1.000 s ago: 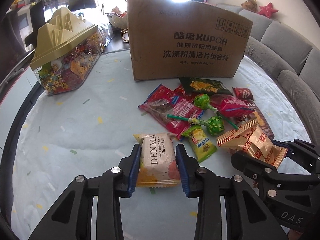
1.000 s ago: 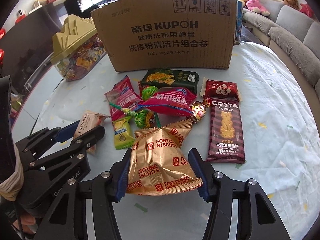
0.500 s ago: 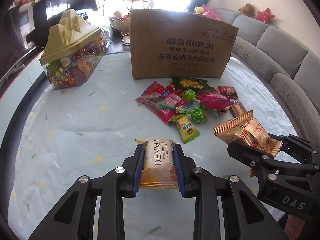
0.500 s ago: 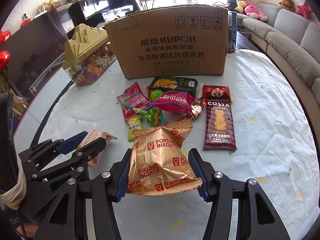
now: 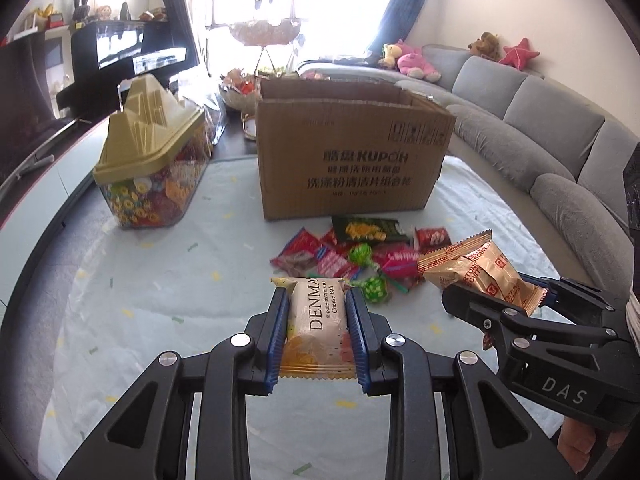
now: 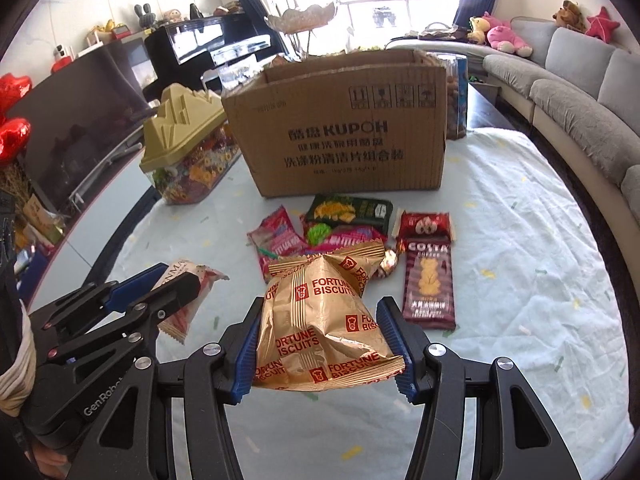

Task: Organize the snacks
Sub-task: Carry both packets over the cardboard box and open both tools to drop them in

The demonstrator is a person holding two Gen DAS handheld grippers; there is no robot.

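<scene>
My left gripper (image 5: 318,316) is shut on a white Denma cheese ball packet (image 5: 318,326) and holds it above the table. My right gripper (image 6: 326,328) is shut on a gold Fortune Biscuits bag (image 6: 324,320), also lifted; the bag shows in the left wrist view (image 5: 476,276) too. An open cardboard box (image 5: 352,160) stands beyond a pile of loose snacks (image 5: 356,258) on the table. The pile holds a Costa biscuit packet (image 6: 428,284), a green packet (image 6: 348,210) and red packets (image 6: 280,240).
A clear candy container with a gold mountain-shaped lid (image 5: 154,156) stands left of the box. The round table has a pale cloth (image 6: 540,280). A grey sofa (image 5: 560,132) curves along the right. A black piano (image 6: 208,48) is behind.
Both grippers have risen and drawn back from the pile, carrying their packets. The left jaws have tightened on the Denma packet. The box's open top has come into view.
</scene>
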